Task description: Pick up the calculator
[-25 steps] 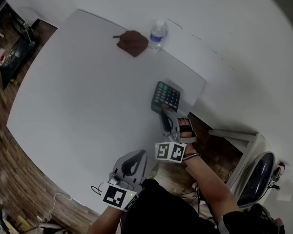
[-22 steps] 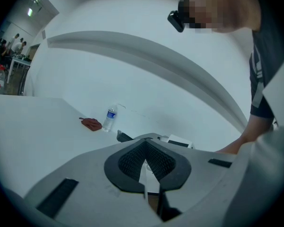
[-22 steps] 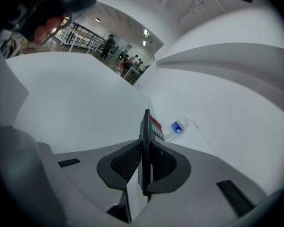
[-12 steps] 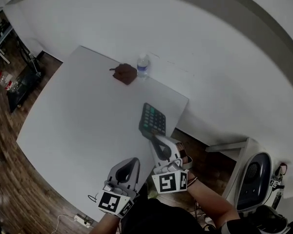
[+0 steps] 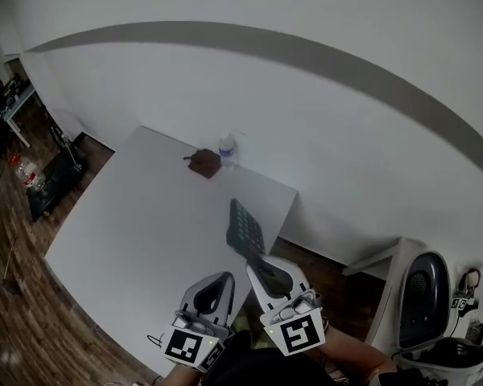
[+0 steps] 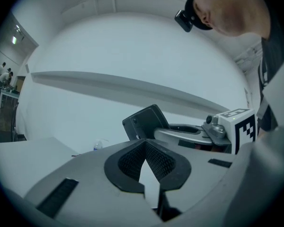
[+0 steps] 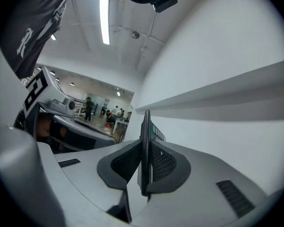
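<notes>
Head view: the right gripper (image 5: 258, 260) clamps the near end of the flat, rectangular dark calculator (image 5: 243, 227), held above the smooth white table (image 5: 129, 223), long axis pointing away from the person.

Left gripper view: the left gripper (image 6: 144, 143) has its tips together and is empty.

Right gripper view: ribbed black pads (image 7: 163, 162) pinch the calculator edge-on, keys facing right.

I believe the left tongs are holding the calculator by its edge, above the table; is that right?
Not quite: the right tongs hold the calculator by its edge, above the table. The right gripper view shows it clamped between their pads.
</notes>
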### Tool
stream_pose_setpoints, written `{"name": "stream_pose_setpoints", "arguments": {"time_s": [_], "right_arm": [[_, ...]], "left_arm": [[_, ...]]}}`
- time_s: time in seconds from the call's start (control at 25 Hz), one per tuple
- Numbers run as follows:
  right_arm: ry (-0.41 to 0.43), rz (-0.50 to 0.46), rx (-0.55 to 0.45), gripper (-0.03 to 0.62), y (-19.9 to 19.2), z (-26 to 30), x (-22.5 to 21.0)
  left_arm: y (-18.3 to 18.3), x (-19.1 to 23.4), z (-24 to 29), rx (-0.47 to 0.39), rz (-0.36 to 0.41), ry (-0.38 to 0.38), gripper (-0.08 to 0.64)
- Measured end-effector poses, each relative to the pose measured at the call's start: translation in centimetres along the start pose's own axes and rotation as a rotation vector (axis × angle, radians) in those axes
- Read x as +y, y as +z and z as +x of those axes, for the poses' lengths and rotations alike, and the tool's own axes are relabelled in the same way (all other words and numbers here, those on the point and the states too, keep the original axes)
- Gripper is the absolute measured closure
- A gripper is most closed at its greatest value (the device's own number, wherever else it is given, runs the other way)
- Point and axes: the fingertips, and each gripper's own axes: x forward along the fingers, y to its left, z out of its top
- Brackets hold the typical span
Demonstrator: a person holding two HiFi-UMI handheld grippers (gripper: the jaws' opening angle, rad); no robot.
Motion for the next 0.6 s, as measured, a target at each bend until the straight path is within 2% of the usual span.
{"name": "stream_pose_setpoints", "arguments": {"time_s": [0.28,0.6], "right_arm": [[-0.01,0.09,-0.097,0.537,3.3,-3.9,-0.2],[-0.037,0.12,-0.149,0.537,5.0,-7.6,0.0]], "left_arm": [[3.1,-3.7,-0.9,-0.038,0.043,-0.032,0.555],[4.4,-7.3,-1.9,-0.071,0.066,-0.074,0.555]]}}
